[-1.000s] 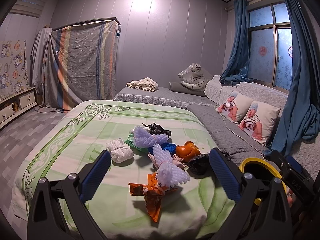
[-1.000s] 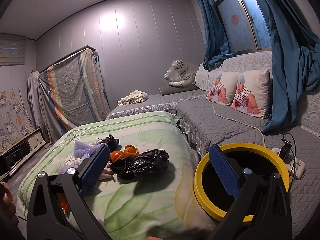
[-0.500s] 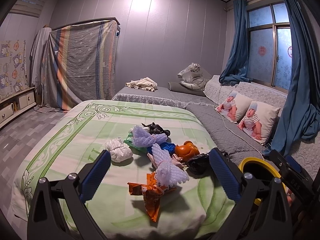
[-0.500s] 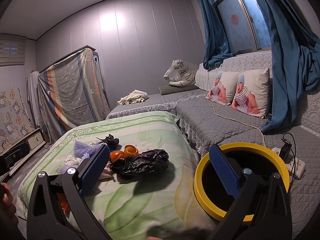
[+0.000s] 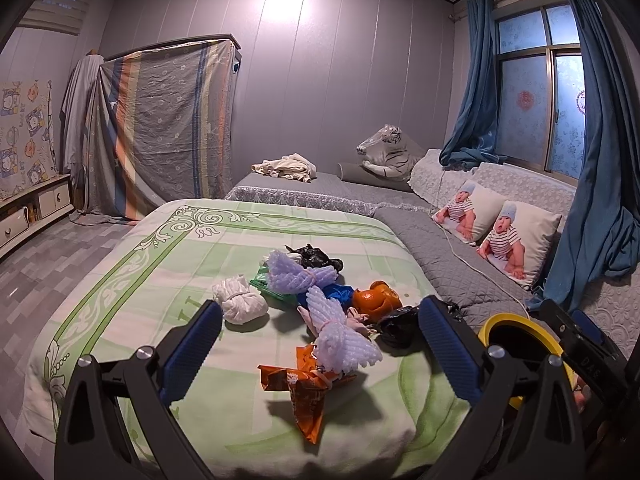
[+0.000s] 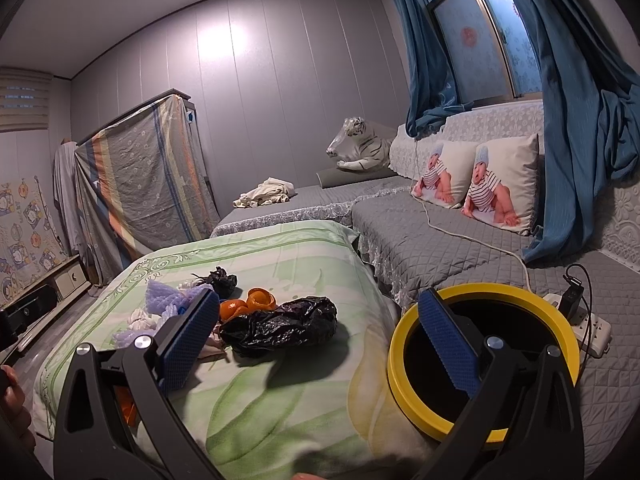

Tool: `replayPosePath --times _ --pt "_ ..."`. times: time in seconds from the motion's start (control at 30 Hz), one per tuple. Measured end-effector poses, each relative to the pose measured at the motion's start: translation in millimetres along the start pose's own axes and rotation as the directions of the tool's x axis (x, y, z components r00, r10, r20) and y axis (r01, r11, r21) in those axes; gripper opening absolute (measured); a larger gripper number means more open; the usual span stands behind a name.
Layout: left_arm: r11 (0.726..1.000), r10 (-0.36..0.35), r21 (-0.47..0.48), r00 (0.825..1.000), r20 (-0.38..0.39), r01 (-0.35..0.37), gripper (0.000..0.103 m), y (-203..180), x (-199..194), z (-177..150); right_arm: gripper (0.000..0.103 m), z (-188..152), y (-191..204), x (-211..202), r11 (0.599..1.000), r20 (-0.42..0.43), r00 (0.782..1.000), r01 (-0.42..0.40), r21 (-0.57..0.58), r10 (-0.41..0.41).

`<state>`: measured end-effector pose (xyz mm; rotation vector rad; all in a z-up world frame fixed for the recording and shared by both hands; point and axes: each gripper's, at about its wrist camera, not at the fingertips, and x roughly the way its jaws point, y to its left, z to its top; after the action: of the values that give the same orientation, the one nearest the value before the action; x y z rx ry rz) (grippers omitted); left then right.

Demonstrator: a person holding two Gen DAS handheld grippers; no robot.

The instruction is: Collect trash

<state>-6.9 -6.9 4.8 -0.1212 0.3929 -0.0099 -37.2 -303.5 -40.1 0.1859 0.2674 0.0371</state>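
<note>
Trash lies in a heap on the green quilt [image 5: 120, 280]: an orange snack wrapper [image 5: 304, 384], purple foam nets [image 5: 340, 336], a white wad [image 5: 240, 300], orange peel [image 5: 376, 298] and a crumpled black bag [image 6: 280, 326]. A yellow-rimmed bin [image 6: 480, 360] stands right of the quilt on the grey bedding. My left gripper [image 5: 320, 344] is open and empty, just short of the wrapper. My right gripper [image 6: 320, 344] is open and empty, its left finger near the black bag, its right finger in front of the bin mouth.
A grey quilted bed [image 6: 440, 240] with two baby-print pillows [image 6: 500, 184] and a toy tiger [image 6: 360, 148] runs along the right wall. A power strip with a charger [image 6: 580, 316] lies beside the bin. Blue curtains [image 6: 580, 120] hang at the window.
Both views have barely shifted; the left gripper has drifted slightly. Nothing was picked up or let go.
</note>
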Motion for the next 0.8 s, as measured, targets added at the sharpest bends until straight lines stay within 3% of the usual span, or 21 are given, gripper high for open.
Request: replayPosePath --times 0.17,0.27,0.43,0.6,0.8 --pt "1.0 0.021 0.017 1.0 -0.017 -0.02 0.095 15.3 10.2 2.3 0.095 -4.4 -0.3 3.7 1.0 -0.004 1.0 0.009 -0.005 -0.009" --pt "0.999 -0.035 0.022 0.999 -0.028 0.035 0.095 35.6 16.2 2.7 0.095 -2.8 0.3 6.9 1.0 -0.001 1.0 0.01 -0.014 -0.01" --pt "0.998 0.044 0.035 0.999 -0.031 -0.043 0.095 68.4 30.5 -1.6 0.095 -0.7 4.0 18.5 0.999 -0.023 0.999 -0.023 -0.04 0.022" --pt "0.996 0.09 0.023 0.989 -0.114 -0.087 0.095 99.2 62.2 -3.9 0.095 -3.5 4.1 43.7 0.997 -0.087 0.994 -0.065 -0.051 0.061" --pt "0.998 0.066 -0.009 0.973 -0.221 -0.069 0.095 120.6 107.9 -7.0 0.095 -5.8 4.8 75.4 0.994 -0.141 0.989 -0.051 -0.096 0.037"
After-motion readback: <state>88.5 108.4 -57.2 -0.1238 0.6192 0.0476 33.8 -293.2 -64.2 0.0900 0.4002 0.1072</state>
